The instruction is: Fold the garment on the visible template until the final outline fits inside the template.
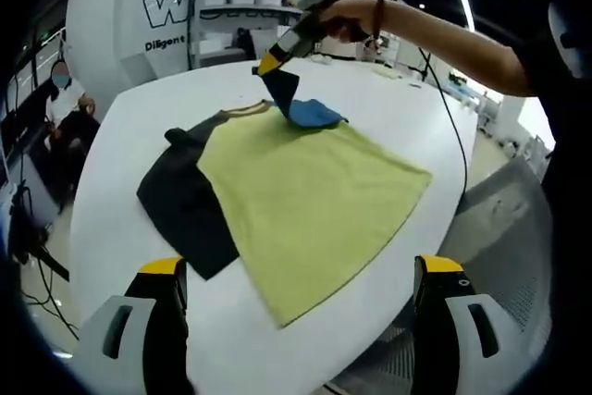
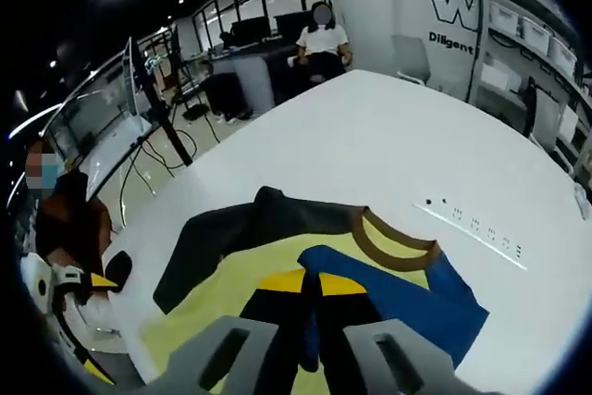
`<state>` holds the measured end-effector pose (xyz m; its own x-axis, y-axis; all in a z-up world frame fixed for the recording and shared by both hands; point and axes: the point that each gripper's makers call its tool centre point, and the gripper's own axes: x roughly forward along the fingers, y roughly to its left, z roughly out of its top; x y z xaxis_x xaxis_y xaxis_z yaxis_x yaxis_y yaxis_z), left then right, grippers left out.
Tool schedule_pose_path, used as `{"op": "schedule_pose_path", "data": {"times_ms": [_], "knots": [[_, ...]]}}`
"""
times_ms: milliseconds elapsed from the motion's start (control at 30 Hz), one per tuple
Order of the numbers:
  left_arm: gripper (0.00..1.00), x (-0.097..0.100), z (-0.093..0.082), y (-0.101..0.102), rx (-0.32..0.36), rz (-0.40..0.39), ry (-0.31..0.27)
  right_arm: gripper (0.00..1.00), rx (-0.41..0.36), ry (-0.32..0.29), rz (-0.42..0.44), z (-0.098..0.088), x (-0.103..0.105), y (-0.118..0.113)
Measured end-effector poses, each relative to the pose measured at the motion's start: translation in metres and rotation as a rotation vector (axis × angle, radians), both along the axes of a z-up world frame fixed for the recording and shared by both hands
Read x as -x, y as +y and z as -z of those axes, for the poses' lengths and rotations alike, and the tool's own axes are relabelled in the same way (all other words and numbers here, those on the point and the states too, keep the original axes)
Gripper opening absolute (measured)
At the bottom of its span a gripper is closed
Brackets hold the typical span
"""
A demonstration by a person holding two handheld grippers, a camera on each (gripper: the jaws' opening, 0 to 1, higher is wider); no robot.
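A yellow-green T-shirt (image 1: 305,201) with a brown collar (image 2: 388,247) lies flat on the white table (image 1: 139,117). A black sleeve-like part (image 1: 180,196) spreads out on its left side. In the left gripper view a hand holds my right gripper (image 1: 275,67) at the far end of the shirt, shut on the blue sleeve (image 1: 310,113) and lifting a flap of it. In the right gripper view dark blue cloth is pinched in my right gripper (image 2: 310,289). My left gripper (image 1: 301,265) hovers open over the shirt's near hem, holding nothing.
The table's near edge runs just under my left jaws, with floor and cables (image 1: 46,284) beyond. A row of small dark marks (image 2: 472,224) dots the table past the collar. A seated person (image 2: 319,48) and shelving (image 1: 240,6) stand at the back.
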<state>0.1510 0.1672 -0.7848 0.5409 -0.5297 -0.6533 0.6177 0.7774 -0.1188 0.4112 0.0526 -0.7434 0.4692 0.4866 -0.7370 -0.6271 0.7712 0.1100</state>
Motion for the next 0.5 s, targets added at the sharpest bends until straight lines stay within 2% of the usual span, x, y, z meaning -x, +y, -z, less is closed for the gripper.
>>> {"op": "schedule_pose_path", "data": {"times_ms": [100, 267, 500], "knots": [[0.99, 0.000, 0.000, 0.001, -0.003, -0.002, 0.001, 0.00, -0.012, 0.006, -0.007, 0.002, 0.001, 0.014], [0.99, 0.001, 0.000, 0.001, -0.001, -0.004, 0.000, 0.00, 0.004, 0.017, -0.021, 0.009, 0.009, 0.022], [0.99, 0.001, 0.001, 0.005, -0.006, -0.011, 0.002, 0.00, -0.006, 0.078, -0.018, 0.031, 0.011, 0.036]]}}
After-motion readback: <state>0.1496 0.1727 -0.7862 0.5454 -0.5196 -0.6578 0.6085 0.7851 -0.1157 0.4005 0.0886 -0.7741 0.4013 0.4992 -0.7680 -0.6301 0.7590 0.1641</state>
